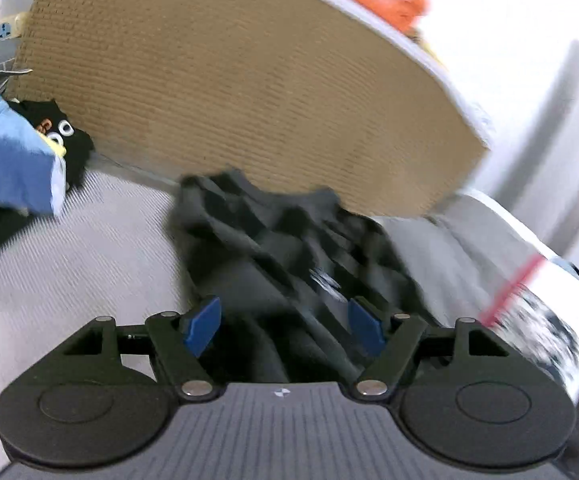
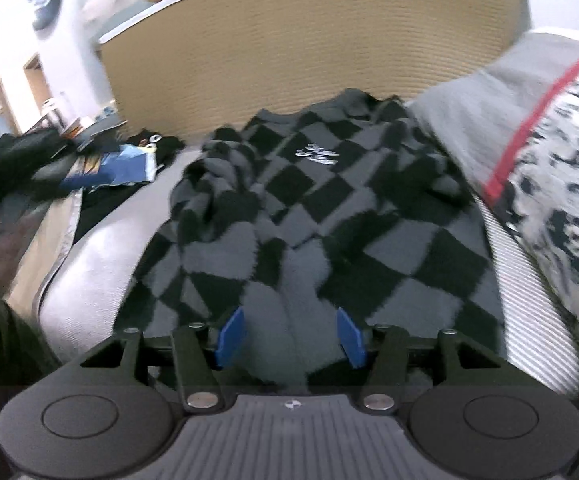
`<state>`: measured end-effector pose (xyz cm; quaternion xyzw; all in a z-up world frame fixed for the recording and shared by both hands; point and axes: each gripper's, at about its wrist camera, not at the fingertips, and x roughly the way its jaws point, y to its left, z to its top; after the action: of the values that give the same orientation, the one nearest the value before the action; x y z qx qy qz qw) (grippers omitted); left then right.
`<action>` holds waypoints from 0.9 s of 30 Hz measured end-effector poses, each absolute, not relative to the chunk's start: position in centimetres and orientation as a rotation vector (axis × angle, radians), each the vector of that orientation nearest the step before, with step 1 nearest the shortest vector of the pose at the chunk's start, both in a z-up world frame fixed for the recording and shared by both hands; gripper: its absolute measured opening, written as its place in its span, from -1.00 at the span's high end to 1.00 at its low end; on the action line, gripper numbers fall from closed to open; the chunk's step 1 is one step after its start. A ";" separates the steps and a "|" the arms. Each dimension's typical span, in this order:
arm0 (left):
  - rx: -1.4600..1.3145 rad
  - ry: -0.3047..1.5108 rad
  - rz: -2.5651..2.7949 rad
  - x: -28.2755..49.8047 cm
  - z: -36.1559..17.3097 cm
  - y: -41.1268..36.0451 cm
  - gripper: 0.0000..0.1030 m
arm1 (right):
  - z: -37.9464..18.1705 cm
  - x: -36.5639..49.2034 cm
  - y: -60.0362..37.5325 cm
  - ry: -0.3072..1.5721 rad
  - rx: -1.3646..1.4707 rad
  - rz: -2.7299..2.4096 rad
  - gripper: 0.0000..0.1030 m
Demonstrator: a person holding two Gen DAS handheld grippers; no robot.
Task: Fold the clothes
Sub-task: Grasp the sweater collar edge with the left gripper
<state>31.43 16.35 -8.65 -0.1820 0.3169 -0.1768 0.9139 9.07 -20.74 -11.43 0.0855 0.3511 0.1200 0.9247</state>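
Two tools, left tool and right tool, both spread wide, ungripping, over our checkered sweater lying rumpled below the headboard; step: approach; next, we pinch its near hem.

Left gripper: matte black linkage arms, silver pivot screws, blue finger pads, ribbed grey housing with small round emblem, two round black caps. Right gripper: identical build.
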 end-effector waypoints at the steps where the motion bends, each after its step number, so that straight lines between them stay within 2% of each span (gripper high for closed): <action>1: -0.393 0.663 -0.346 33.9 -8.8 17.1 -0.42 | -11.4 9.3 -20.5 0.719 0.179 0.248 -0.09; 9: -0.472 0.850 -0.211 48.6 -13.6 16.6 -0.42 | -12.1 10.2 -20.0 0.724 0.224 0.258 -0.09; 14: -0.557 0.924 -0.098 52.1 -16.8 16.6 -0.38 | -12.6 10.6 -20.2 0.732 0.262 0.280 -0.09; 17: -0.585 0.936 -0.105 52.9 -17.6 16.2 -0.28 | -13.1 10.9 -20.2 0.736 0.272 0.295 -0.09; 18: -0.588 0.938 -0.106 53.2 -17.8 16.0 -0.20 | -13.3 11.0 -20.2 0.739 0.275 0.301 -0.09; 19: -0.562 0.932 -0.105 53.6 -17.7 15.7 -0.01 | -13.4 11.1 -20.2 0.740 0.273 0.305 -0.09; 20: -0.535 0.926 -0.104 53.9 -17.5 15.3 0.08 | -13.5 11.2 -20.3 0.741 0.270 0.309 -0.09; 22: -0.480 0.907 -0.106 54.2 -17.2 14.6 0.47 | -13.6 11.4 -20.3 0.743 0.264 0.320 -0.09; 25: -0.432 0.881 -0.130 54.6 -16.3 14.2 0.65 | -13.7 11.4 -20.2 0.742 0.256 0.329 -0.12; 27: -0.405 0.862 -0.152 54.6 -15.2 13.7 0.67 | -14.1 11.3 -20.2 0.746 0.262 0.322 -0.20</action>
<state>54.65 13.68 -15.19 -0.1948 0.4144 -0.0729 0.8860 11.33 -20.25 -14.08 0.1270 0.3618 0.1561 0.9103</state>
